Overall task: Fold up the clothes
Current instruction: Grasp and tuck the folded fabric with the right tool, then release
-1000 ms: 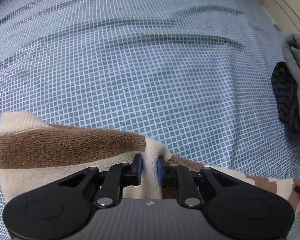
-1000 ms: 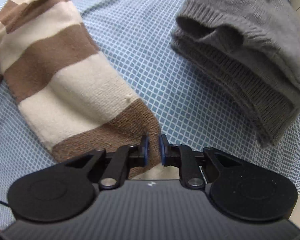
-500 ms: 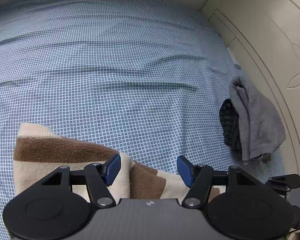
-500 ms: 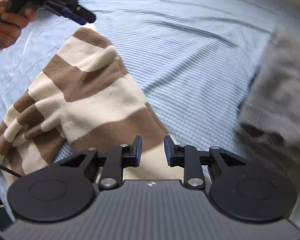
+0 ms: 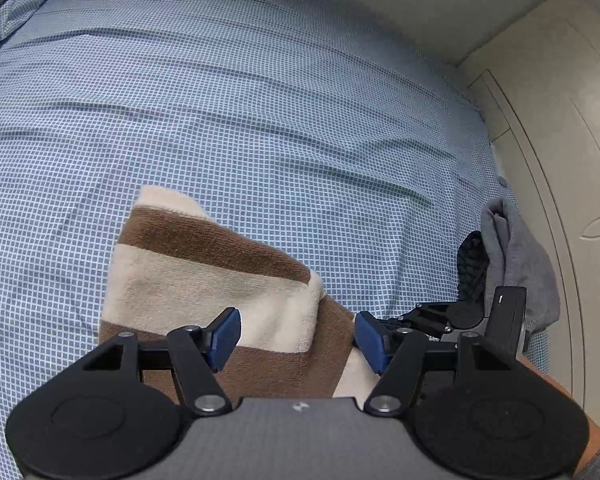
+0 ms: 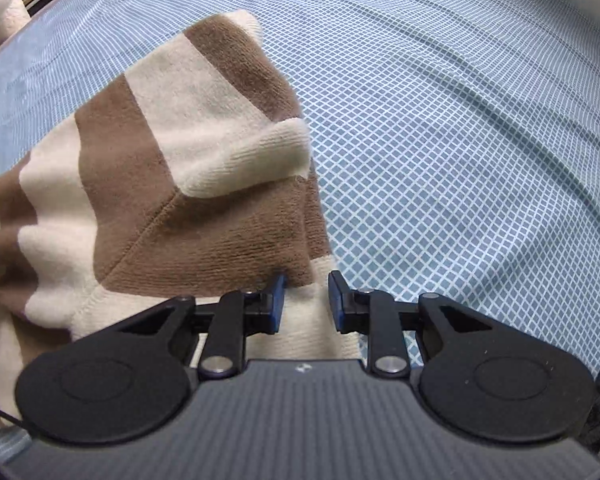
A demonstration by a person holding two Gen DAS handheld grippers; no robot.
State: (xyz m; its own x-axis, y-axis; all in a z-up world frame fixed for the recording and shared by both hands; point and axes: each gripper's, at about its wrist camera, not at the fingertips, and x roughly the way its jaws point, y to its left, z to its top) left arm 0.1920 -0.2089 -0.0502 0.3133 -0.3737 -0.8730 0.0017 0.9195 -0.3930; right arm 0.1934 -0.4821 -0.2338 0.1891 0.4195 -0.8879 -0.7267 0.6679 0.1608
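So the brown and cream striped sweater is lying on the bed, on that blue checked sheet, with one part folded over itself so a cream band sits on top of a brown one. The left claw hangs above it with its blue pads spread wide, nothing pinched, just sweater visible down between them. The right claw is over the sweater's edge, near where the knit meets the sheet; its pads stand a little apart and aren't squeezing anything either, so both have let go. Over by the cream headboard there's a grey garment bunched up with something dark and knitted beside it, well apart from the striped one. A pillow corner peeks in at the far top left.
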